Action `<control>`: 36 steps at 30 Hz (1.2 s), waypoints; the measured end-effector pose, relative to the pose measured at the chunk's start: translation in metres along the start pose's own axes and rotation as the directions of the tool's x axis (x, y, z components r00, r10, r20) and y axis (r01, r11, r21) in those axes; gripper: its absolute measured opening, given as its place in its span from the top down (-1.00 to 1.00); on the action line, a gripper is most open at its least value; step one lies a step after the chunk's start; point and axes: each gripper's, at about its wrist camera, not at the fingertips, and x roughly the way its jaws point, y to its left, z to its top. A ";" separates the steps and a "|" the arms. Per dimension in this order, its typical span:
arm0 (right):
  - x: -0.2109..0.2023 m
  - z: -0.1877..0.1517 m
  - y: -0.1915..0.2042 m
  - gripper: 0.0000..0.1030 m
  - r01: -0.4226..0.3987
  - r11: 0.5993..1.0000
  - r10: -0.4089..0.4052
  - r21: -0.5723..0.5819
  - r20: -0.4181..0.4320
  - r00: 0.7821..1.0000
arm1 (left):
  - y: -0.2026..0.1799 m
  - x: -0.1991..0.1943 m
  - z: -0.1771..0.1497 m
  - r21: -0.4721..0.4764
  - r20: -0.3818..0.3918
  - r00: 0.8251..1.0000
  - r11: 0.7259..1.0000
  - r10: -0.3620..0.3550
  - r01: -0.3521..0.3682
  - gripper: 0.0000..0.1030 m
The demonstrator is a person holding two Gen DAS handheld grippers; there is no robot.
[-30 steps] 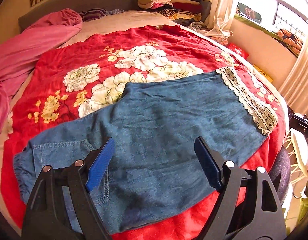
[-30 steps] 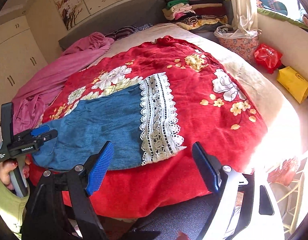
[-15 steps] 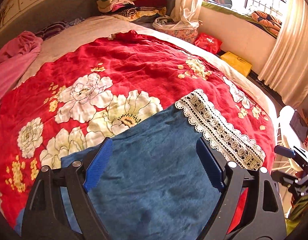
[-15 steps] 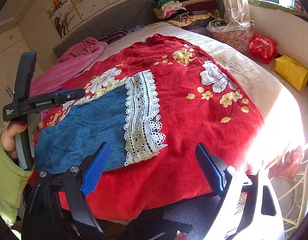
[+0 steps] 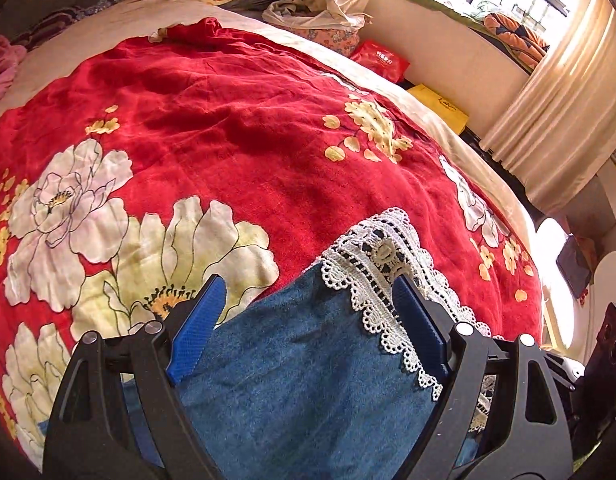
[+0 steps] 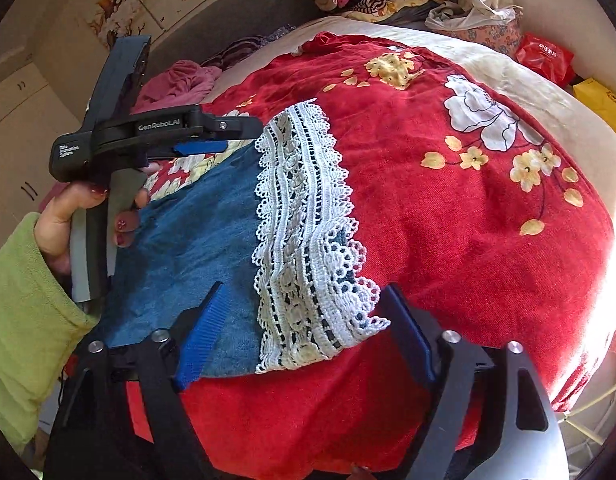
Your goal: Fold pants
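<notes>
With your left gripper (image 5: 308,312) wide open over the far lace corner and your right gripper (image 6: 304,332) just narrowing, jaws still clear, round the near one, pinch the soft, limp pants (image 6: 188,248) on the red blanket (image 6: 448,220) through denim beside the delicate lace hem (image 6: 304,216).

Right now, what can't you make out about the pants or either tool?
- Pants waist end: cut off by the bottom edge in the left wrist view, behind the left tool and sleeve in the right wrist view.
- Right tool, jaws just closing around the lace hem: contact with the hem unclear.
- Left tool's far pad: lace covers its tip in the left wrist view.
</notes>
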 end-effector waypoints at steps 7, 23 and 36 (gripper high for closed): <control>0.007 0.004 -0.007 -0.03 -0.035 0.999 0.035 0.026 0.005 0.999 | -0.001 0.027 0.006 0.038 -0.057 0.992 0.992 -0.114 0.117 -0.26; 0.018 0.004 0.000 0.32 -0.009 1.000 0.009 0.009 -0.002 1.000 | -0.011 0.035 0.000 0.058 -0.040 0.983 0.982 -0.177 0.179 0.18; -0.022 0.014 0.069 0.70 -0.096 0.986 0.108 -0.137 0.079 0.991 | 0.013 -0.048 -0.007 0.010 0.168 0.938 0.952 -0.302 0.305 0.66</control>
